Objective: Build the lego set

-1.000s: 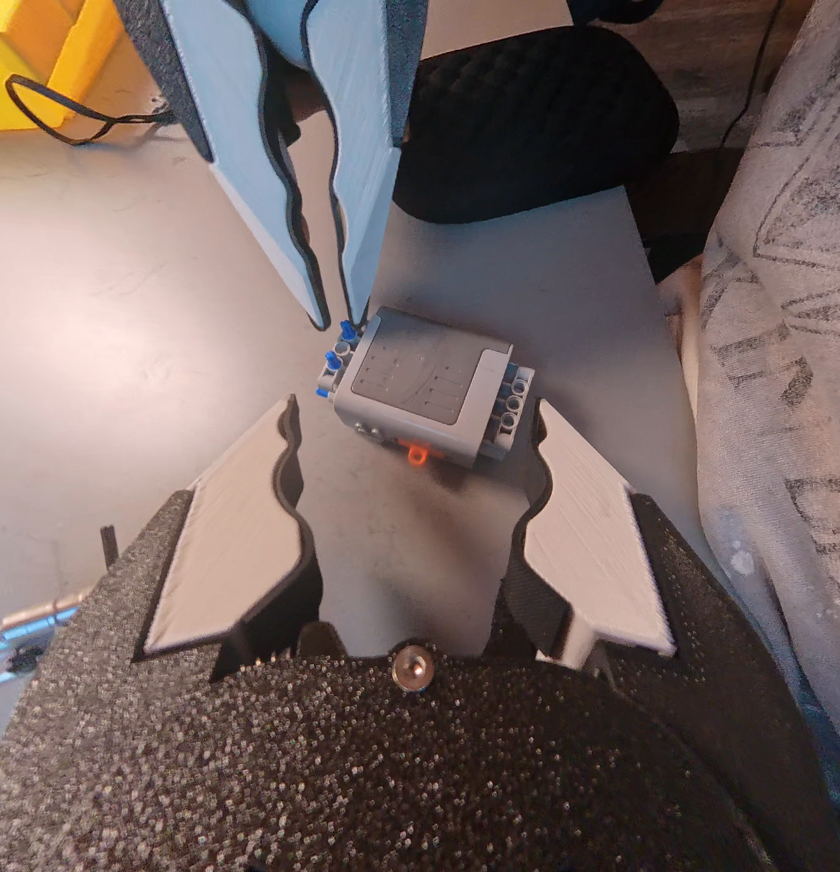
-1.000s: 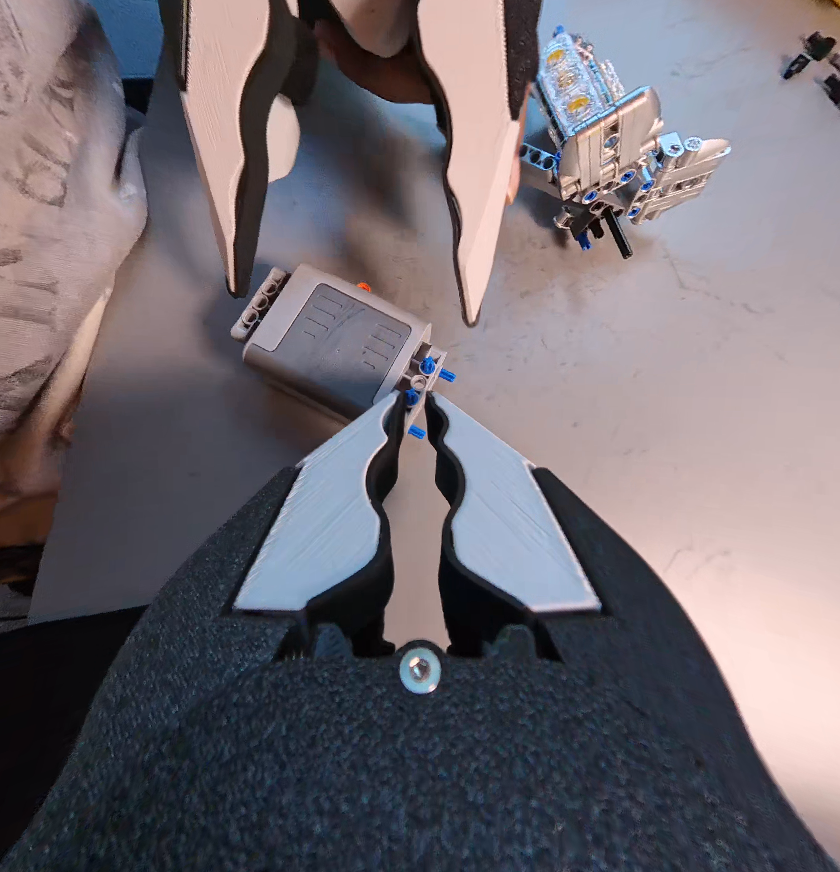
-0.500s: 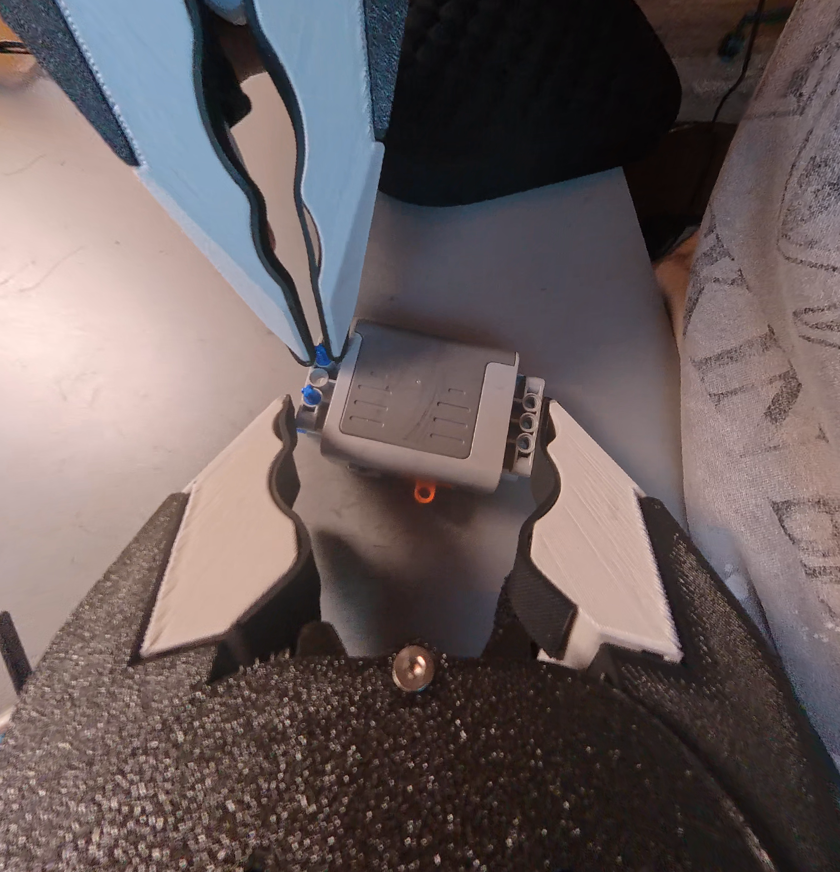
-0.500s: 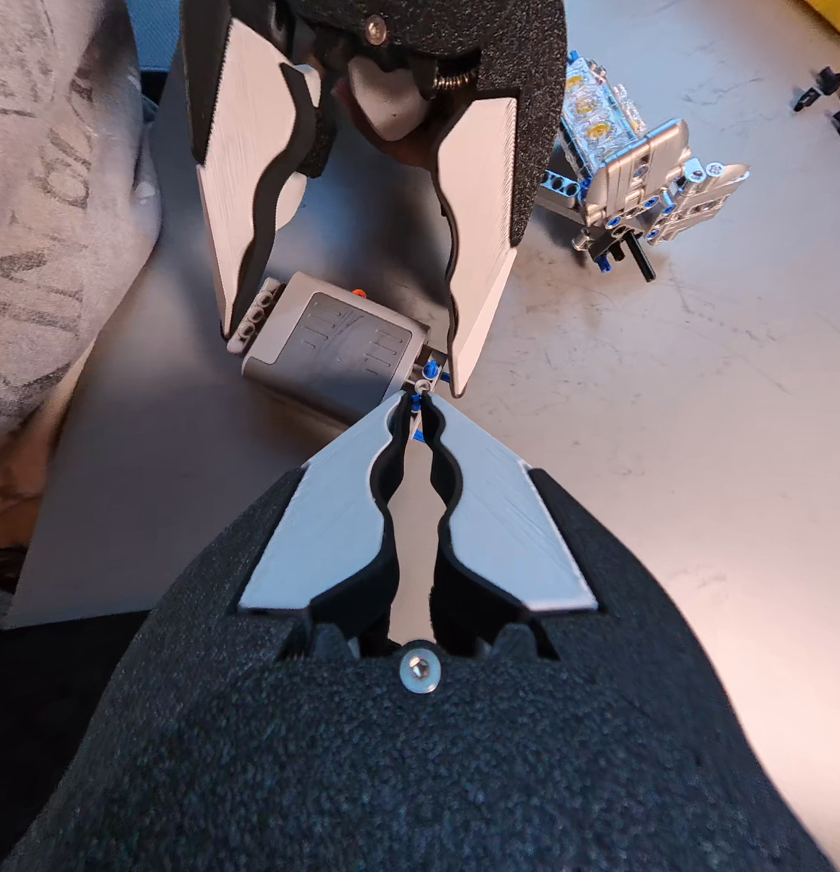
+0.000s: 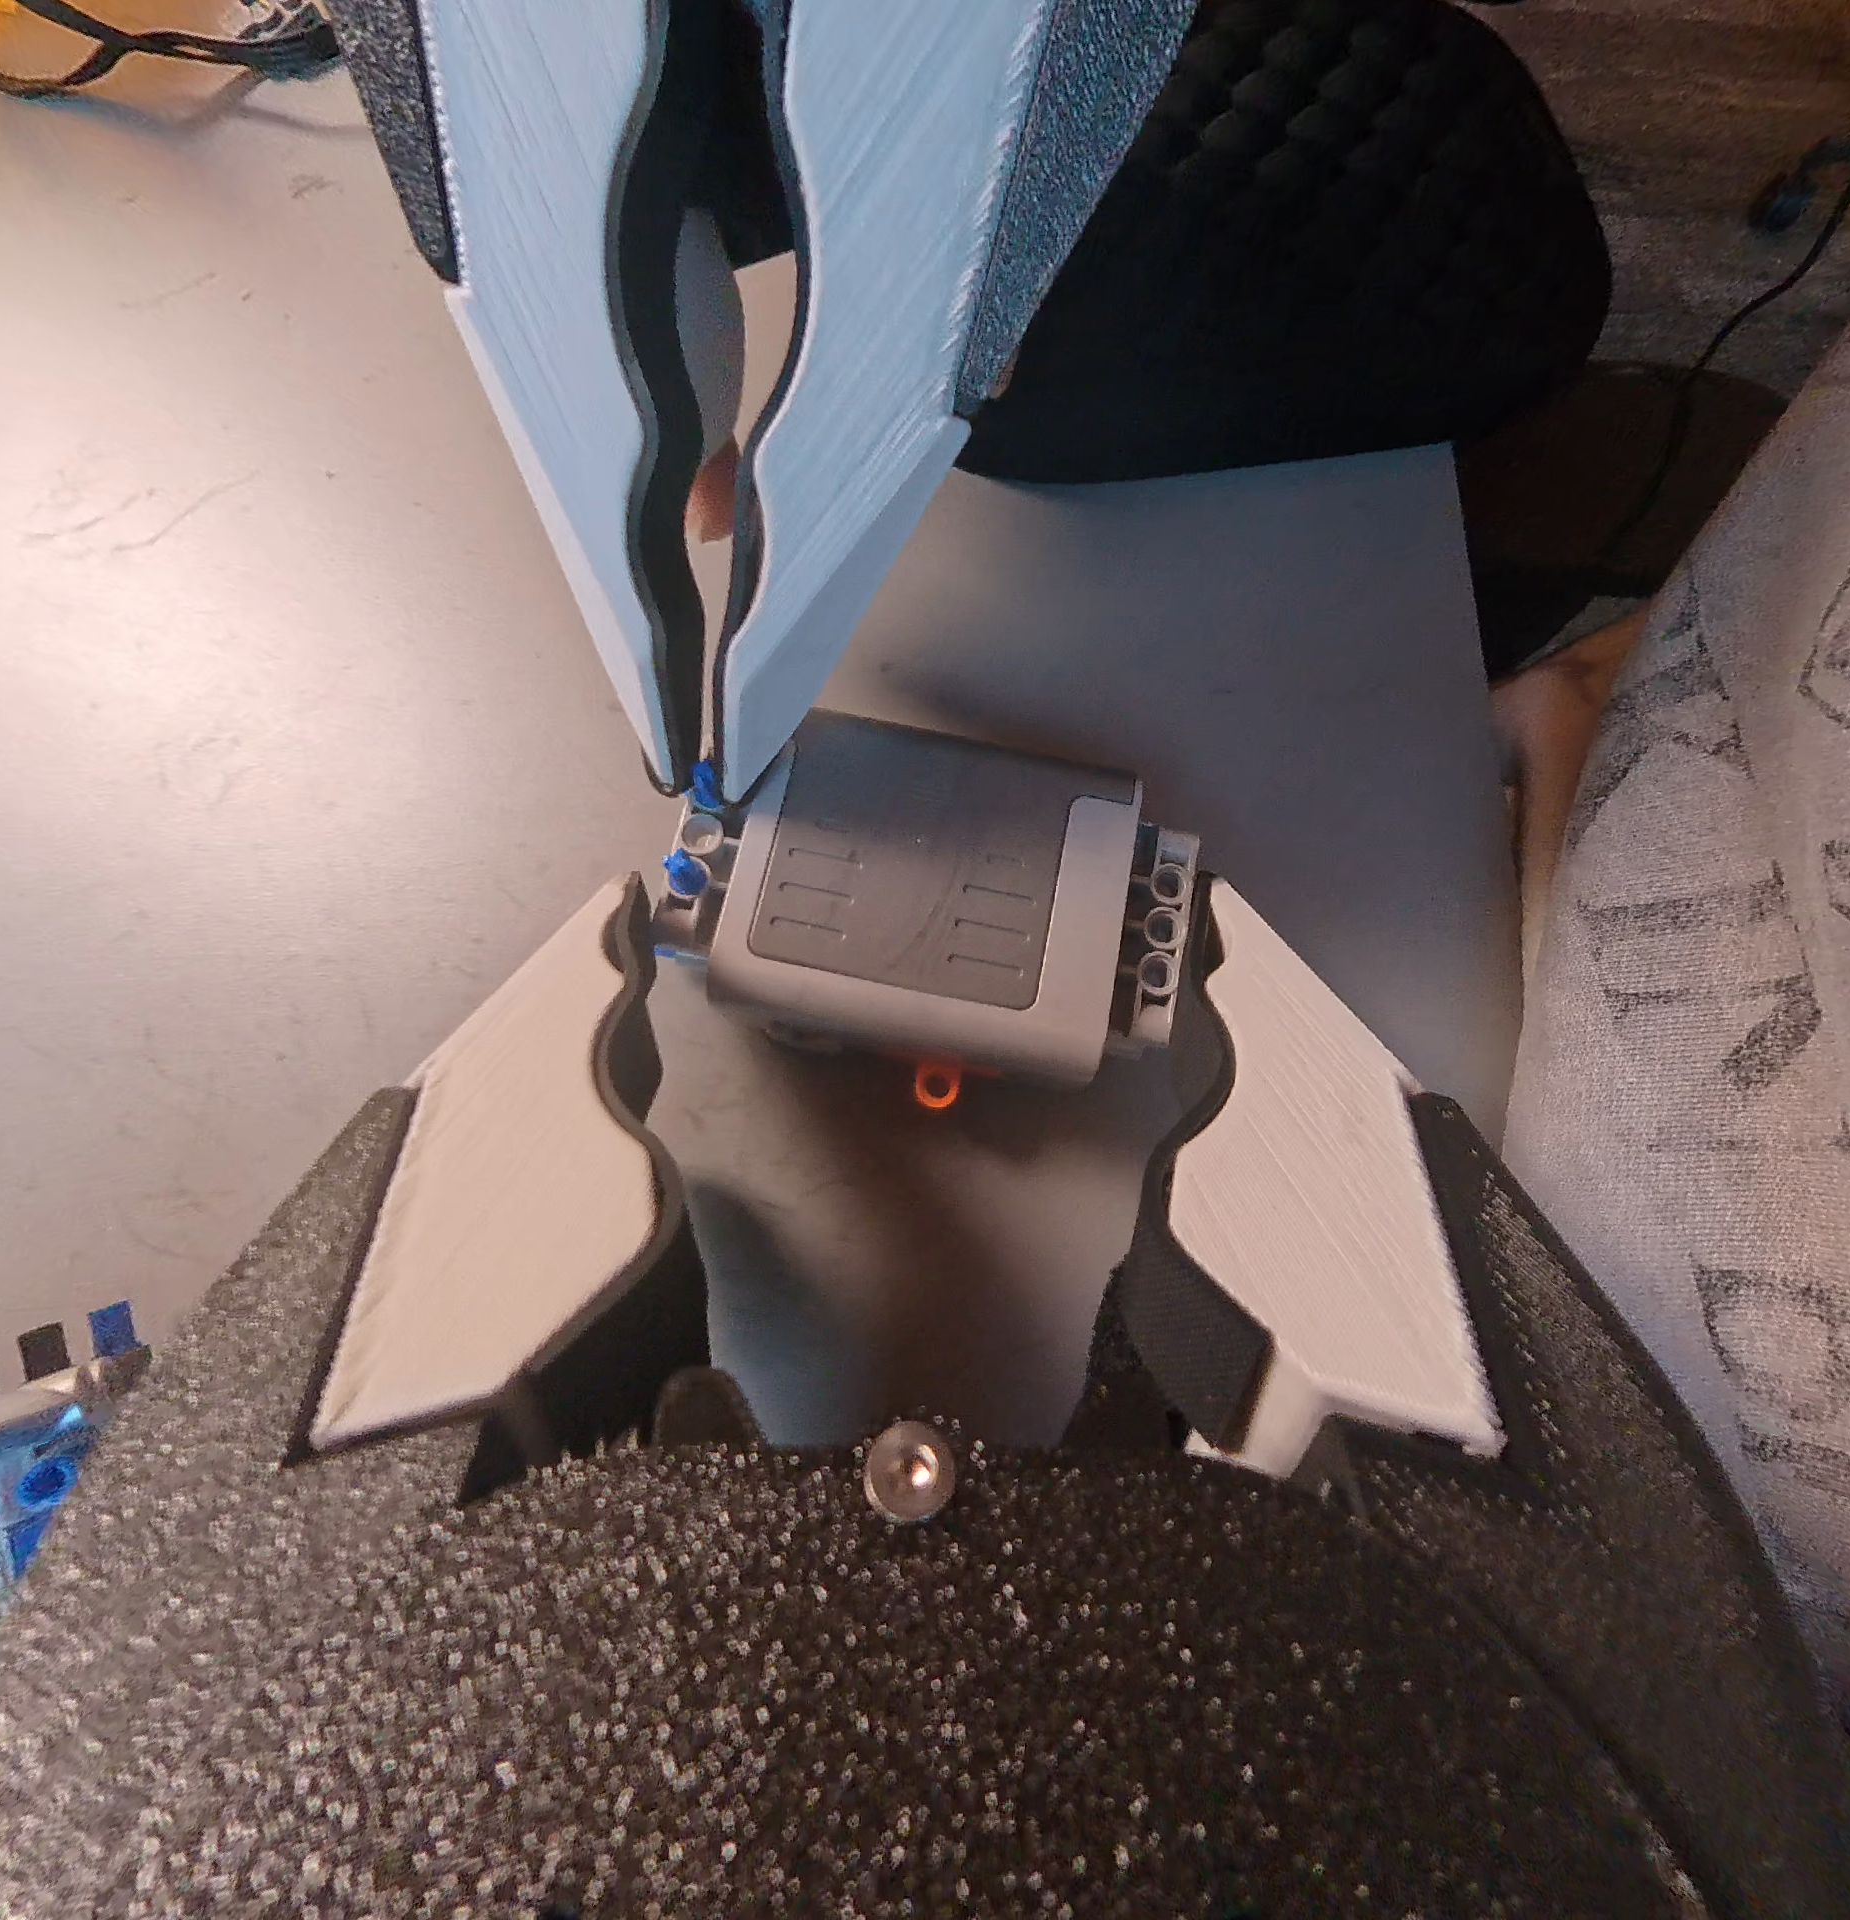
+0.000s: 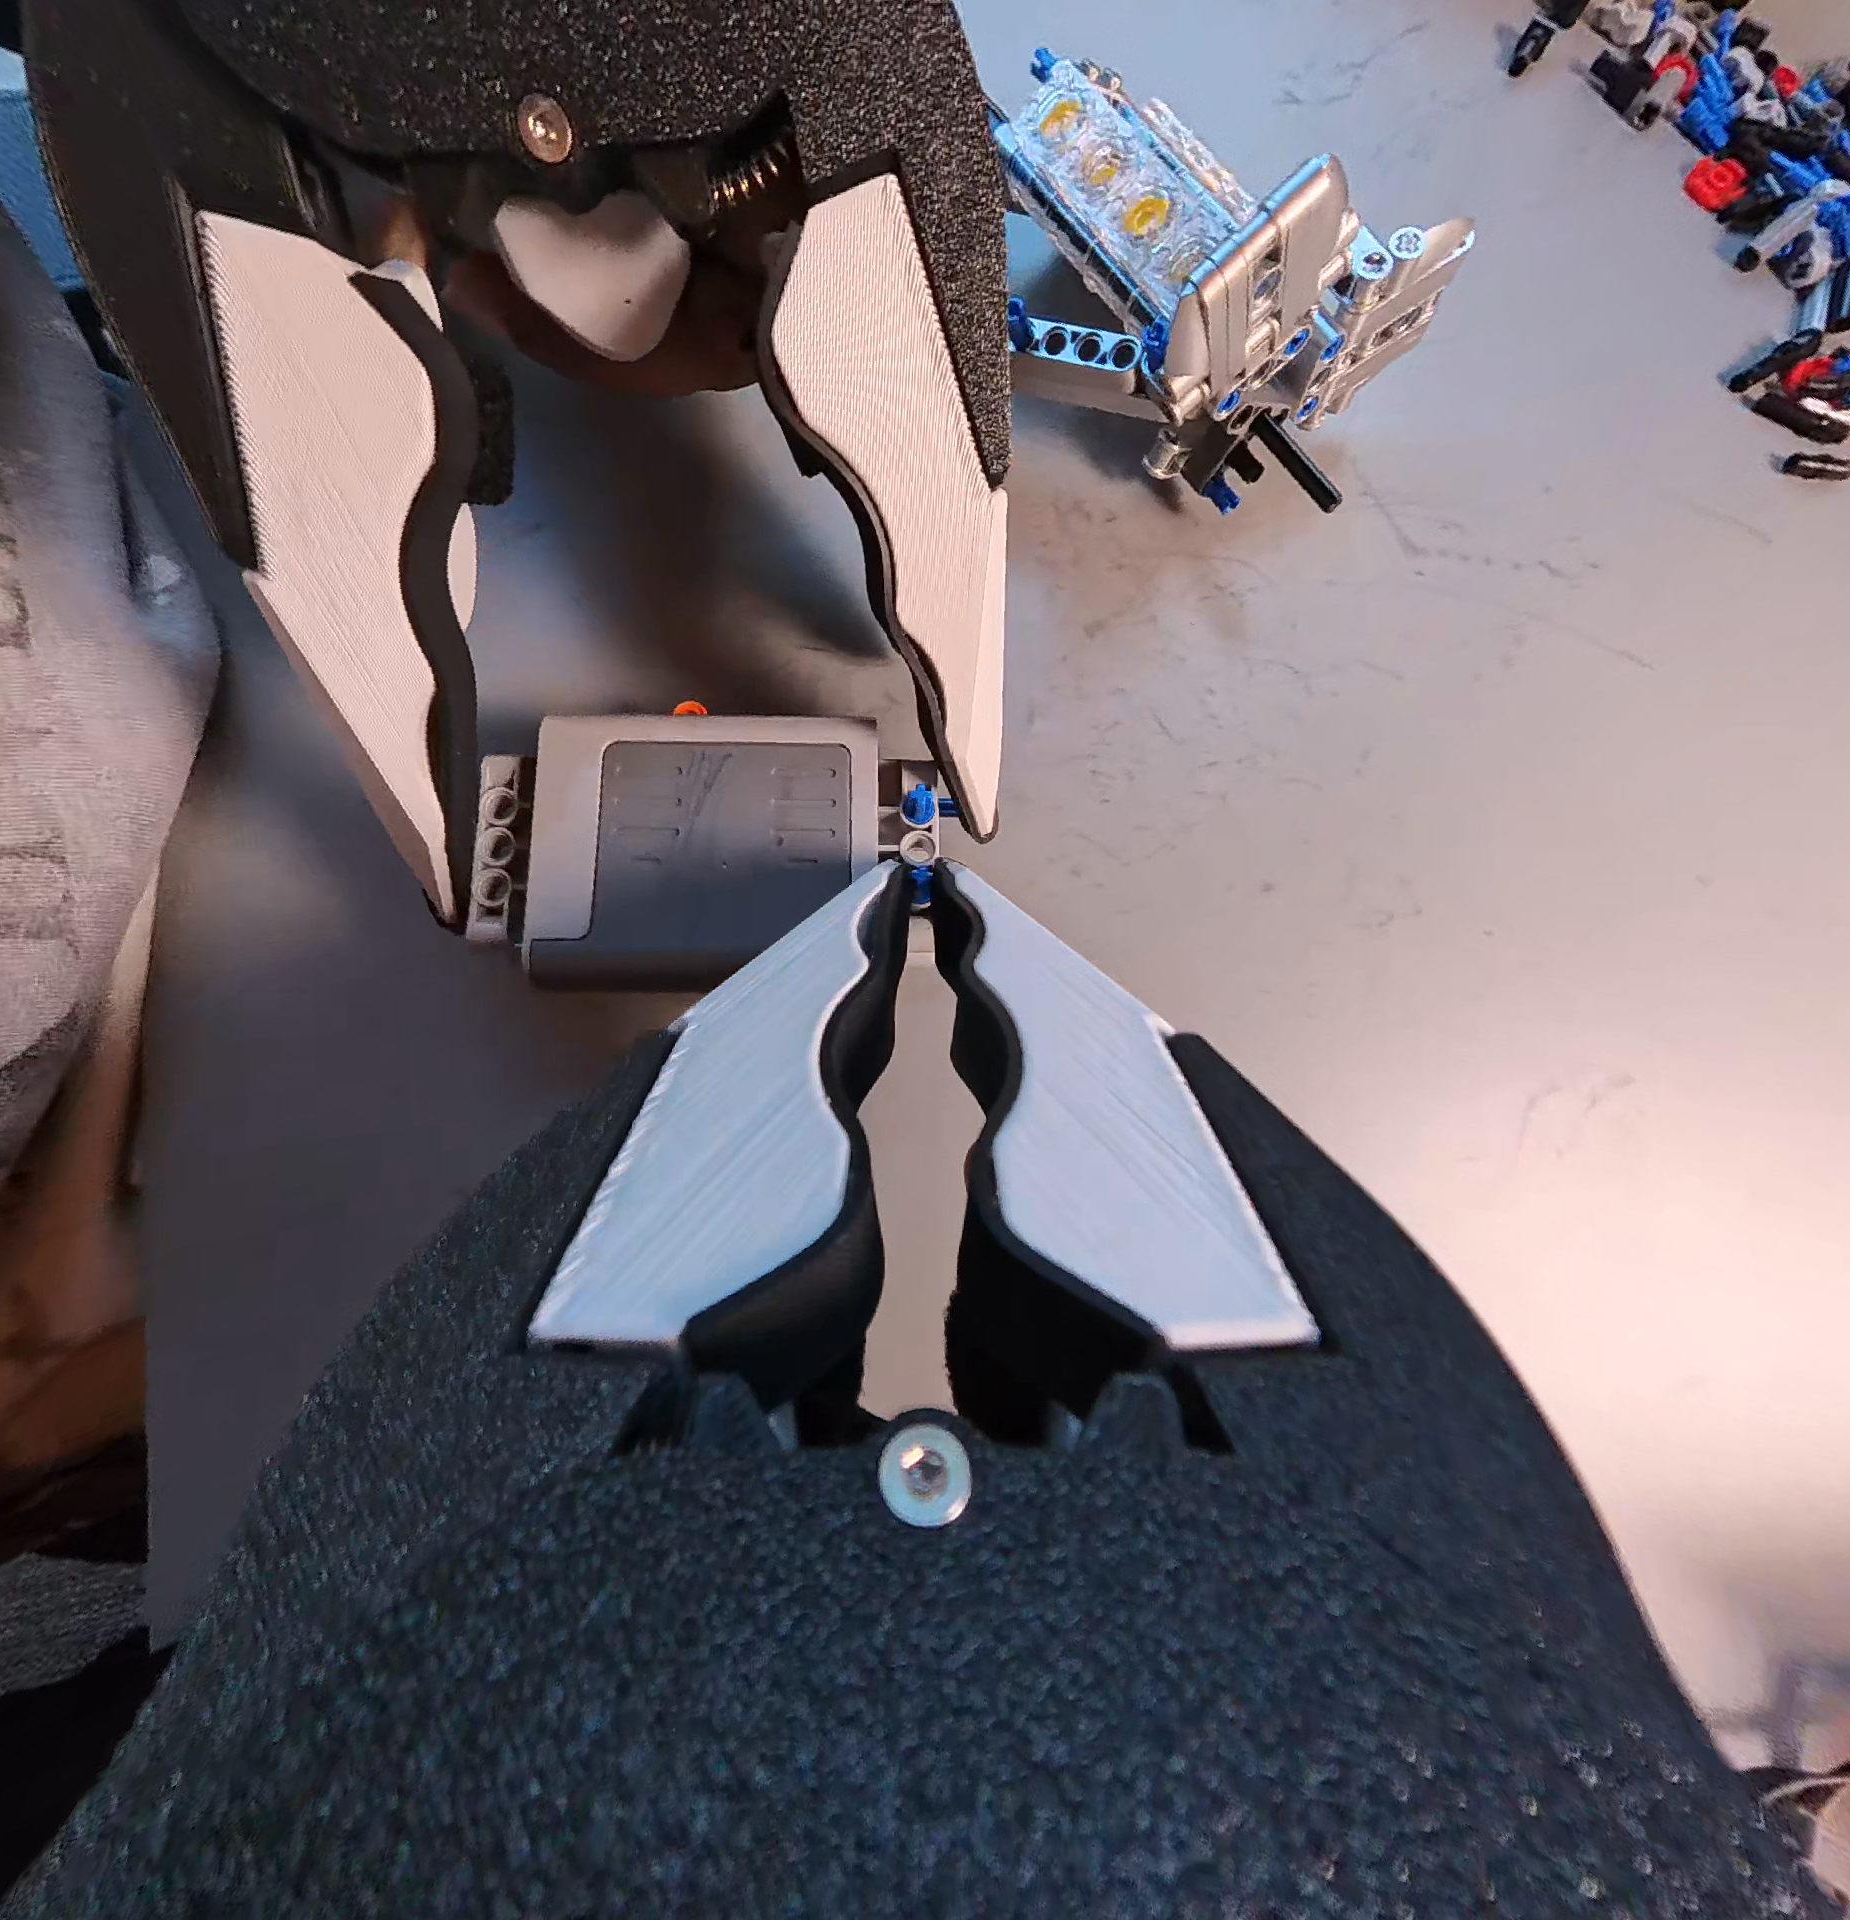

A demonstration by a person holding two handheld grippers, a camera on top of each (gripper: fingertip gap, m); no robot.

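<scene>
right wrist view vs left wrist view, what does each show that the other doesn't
Only the right wrist view shows the half-built brick model with clear yellow parts and the loose pile of small pieces at the far right of the table.

Only the left wrist view shows the black padded chair beyond the table edge and a black cable at the top left.

Both show the grey battery box, the left gripper open around it, and the right gripper shut on a blue pin at its corner.
</scene>
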